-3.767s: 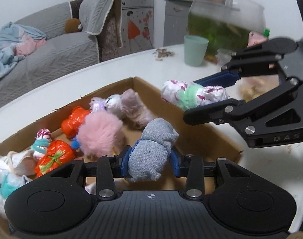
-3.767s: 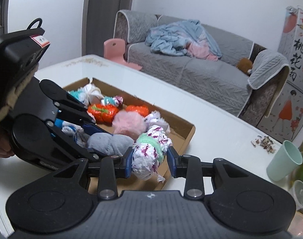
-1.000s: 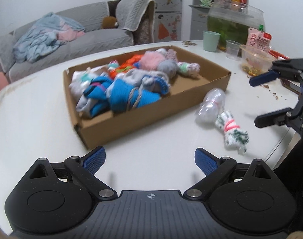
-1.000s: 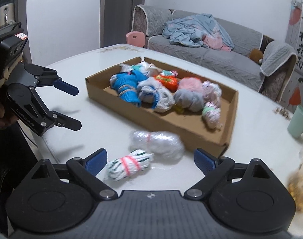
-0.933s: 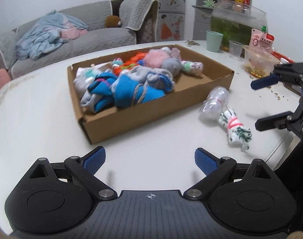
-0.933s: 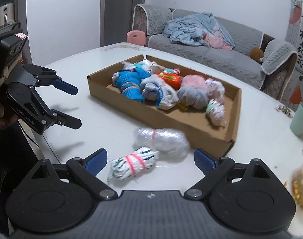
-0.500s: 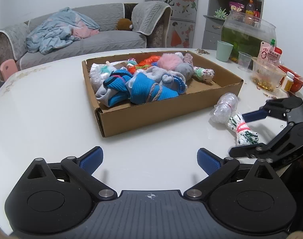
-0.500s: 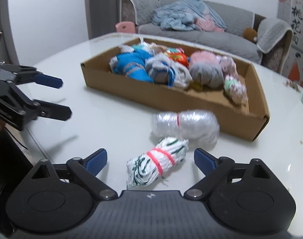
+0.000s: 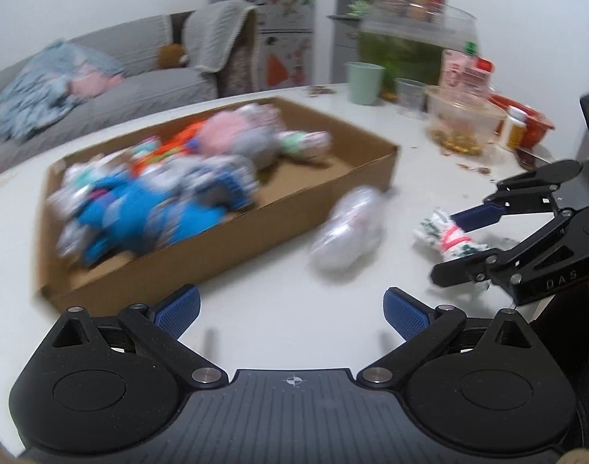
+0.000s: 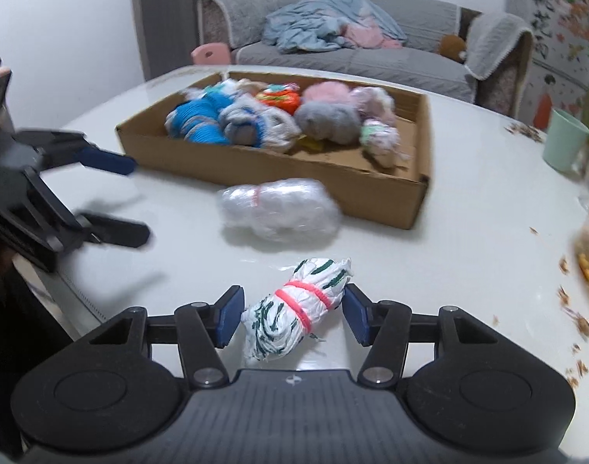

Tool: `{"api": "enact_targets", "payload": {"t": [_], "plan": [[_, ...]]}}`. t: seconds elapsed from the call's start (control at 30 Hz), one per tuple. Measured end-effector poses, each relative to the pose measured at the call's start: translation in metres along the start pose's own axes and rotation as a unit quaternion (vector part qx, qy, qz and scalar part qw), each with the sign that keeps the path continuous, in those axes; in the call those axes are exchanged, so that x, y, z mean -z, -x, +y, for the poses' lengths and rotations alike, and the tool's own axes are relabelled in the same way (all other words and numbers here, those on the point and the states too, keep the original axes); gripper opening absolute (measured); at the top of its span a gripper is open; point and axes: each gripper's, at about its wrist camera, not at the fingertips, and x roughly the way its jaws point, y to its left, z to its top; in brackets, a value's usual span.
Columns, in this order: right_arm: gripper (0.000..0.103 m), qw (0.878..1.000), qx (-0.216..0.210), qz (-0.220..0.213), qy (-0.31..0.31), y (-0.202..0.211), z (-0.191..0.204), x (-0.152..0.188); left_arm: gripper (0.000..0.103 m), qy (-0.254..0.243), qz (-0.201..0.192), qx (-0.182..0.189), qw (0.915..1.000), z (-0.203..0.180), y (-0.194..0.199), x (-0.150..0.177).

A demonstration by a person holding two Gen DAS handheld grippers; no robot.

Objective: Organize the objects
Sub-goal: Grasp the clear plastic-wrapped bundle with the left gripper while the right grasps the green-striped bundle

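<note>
right wrist: white-green bundle point(image 10: 298, 309) between closing right gripper point(image 10: 292, 316) pads (untouched); left gripper point(image 9: 290, 309) agape

A cardboard box point(image 9: 225, 232) of blurred bundles, possibly socks, is seen at ten o'clock; the right gripper point(image 9: 455, 245), closing, is placed around a green-patterned bundle point(image 9: 445, 234) at three o'clock.

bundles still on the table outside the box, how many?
2. A clear plastic bundle lies beside the box; a green-striped bundle sits between the right gripper jaws. None seems hidden.
</note>
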Motion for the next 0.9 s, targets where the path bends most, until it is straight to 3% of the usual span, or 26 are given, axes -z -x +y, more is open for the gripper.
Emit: {"api": "enact_targets", "payload": {"t": [0.13, 0.17, 0.23, 0.3, 0.4, 0.5, 0.6, 0.77, 0.9], "plan": [[0.055, 1.0, 0.005, 0.0, -0.014, 0.002, -0.01, 0.003, 0.101, -0.037, 0.003, 0.007, 0.9993, -0.028, -0.027, -0.014], [0.052, 1.0, 0.015, -0.001, -0.016, 0.002, -0.013, 0.003, 0.102, -0.04, 0.002, 0.004, 0.9992, -0.031, -0.031, -0.016], [0.06, 1.0, 0.012, -0.003, -0.028, 0.005, -0.018, 0.005, 0.102, -0.038, 0.007, 0.004, 0.9993, -0.03, -0.04, -0.019], [0.059, 0.999, 0.014, -0.005, -0.029, 0.007, -0.021, 0.006, 0.102, -0.033, 0.015, 0.011, 0.9993, -0.028, -0.049, -0.022], [0.054, 1.0, 0.019, 0.001, -0.019, 0.005, -0.018, 0.007, 0.101, -0.032, 0.027, 0.029, 0.9987, -0.028, -0.06, -0.023], [0.043, 1.0, 0.02, 0.003, -0.01, 0.005, -0.017, 0.008, 0.1, -0.025, 0.023, 0.042, 0.9985, -0.029, -0.063, -0.022], [0.036, 1.0, 0.017, 0.001, -0.014, 0.007, -0.02, 0.009, 0.089, -0.033, 0.023, 0.053, 0.9978, -0.033, -0.062, -0.026], [0.033, 1.0, 0.015, 0.002, -0.016, 0.006, -0.02, 0.008, 0.041, -0.036, 0.028, 0.077, 0.996, -0.039, -0.062, -0.035], [0.033, 1.0, 0.011, 0.002, -0.023, 0.007, -0.023, 0.009, 0.035, -0.034, 0.032, 0.082, 0.9955, -0.041, -0.061, -0.035]]}}
